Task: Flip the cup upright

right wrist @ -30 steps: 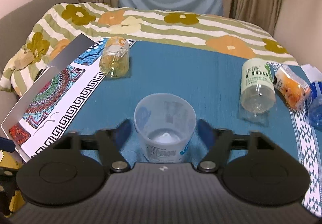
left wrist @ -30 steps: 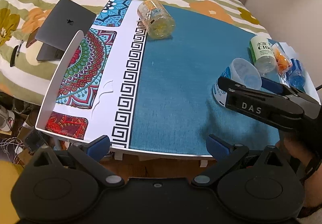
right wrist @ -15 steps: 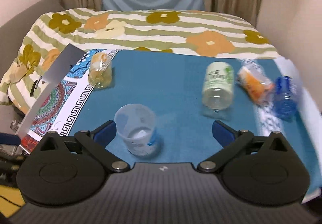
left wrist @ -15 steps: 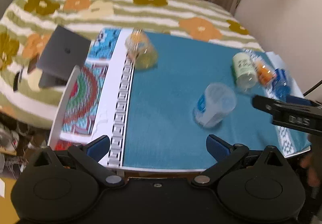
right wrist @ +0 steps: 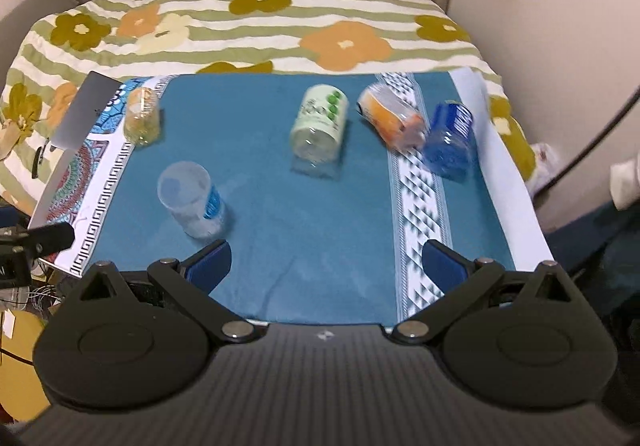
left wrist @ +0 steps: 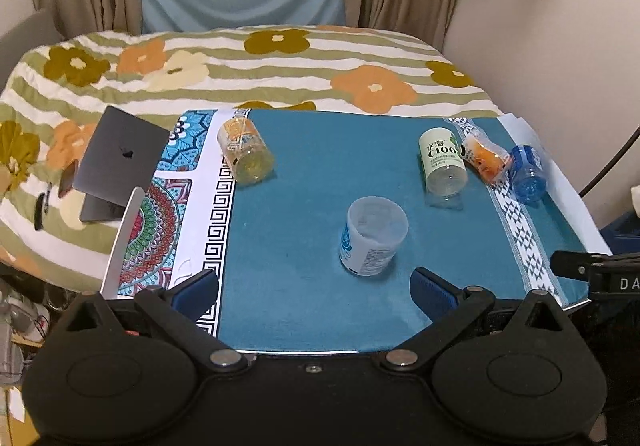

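Note:
A translucent white cup with a blue label (left wrist: 372, 238) stands upright, mouth up, on the teal cloth of the table; it also shows in the right wrist view (right wrist: 192, 201). My left gripper (left wrist: 316, 294) is open and empty, just in front of the cup near the table's front edge. My right gripper (right wrist: 326, 266) is open and empty, back at the front edge, with the cup ahead to its left. The right gripper's black body shows at the right edge of the left wrist view (left wrist: 600, 278).
A yellow jar (left wrist: 246, 153) lies on its side at the back left. A white-green bottle (left wrist: 442, 161), an orange bottle (left wrist: 484, 157) and a blue bottle (left wrist: 528, 173) lie at the back right. A laptop (left wrist: 116, 161) rests on the bed beside the table. A patterned mat (left wrist: 160, 221) covers the left side.
My right gripper has opened, let go of the cup and drawn back to the right. The cup stays upright. My left gripper has also pulled back and risen.

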The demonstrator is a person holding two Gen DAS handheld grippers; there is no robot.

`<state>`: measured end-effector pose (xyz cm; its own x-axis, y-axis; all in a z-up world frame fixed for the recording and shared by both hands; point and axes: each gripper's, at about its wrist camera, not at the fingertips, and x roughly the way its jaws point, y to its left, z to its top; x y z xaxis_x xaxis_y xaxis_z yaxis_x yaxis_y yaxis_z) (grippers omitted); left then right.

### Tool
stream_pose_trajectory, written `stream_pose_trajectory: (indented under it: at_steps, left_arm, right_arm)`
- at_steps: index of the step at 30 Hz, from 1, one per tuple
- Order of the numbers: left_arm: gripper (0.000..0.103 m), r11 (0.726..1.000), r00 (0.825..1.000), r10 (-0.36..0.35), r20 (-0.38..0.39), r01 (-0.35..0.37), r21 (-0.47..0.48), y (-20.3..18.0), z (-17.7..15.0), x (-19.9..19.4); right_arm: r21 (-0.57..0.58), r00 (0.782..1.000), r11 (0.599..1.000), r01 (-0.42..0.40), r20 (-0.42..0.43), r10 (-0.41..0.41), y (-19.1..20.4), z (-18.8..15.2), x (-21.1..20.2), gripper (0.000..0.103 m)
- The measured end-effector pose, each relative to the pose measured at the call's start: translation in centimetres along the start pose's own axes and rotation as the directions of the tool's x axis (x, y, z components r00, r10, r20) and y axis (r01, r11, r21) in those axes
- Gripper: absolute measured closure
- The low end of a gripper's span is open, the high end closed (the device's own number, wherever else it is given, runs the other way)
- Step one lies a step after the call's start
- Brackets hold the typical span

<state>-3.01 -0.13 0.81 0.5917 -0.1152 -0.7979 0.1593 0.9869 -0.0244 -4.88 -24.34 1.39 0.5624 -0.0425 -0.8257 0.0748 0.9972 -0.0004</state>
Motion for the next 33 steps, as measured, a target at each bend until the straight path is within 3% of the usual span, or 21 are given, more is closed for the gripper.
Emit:
stream_pose_trajectory:
  at_steps: [12, 33]
  left_arm:
    - [0.0, 0.998, 0.999, 0.033, 0.035, -0.035, 0.055, -1.17, -0.59, -0.73]
    - [0.0, 0.998, 0.999, 0.033, 0.034, -0.035, 0.057, -0.54, -0.94, -0.87]
  right_arm:
    - [0.033, 1.0, 0.999, -0.001, 0.001, 0.001, -0.92, -1.19, -0.2, 0.0]
    - [0.031, 1.0, 1.0, 0.005, 0.008, -0.005, -0.26, -0.97, -0.41, 0.0]
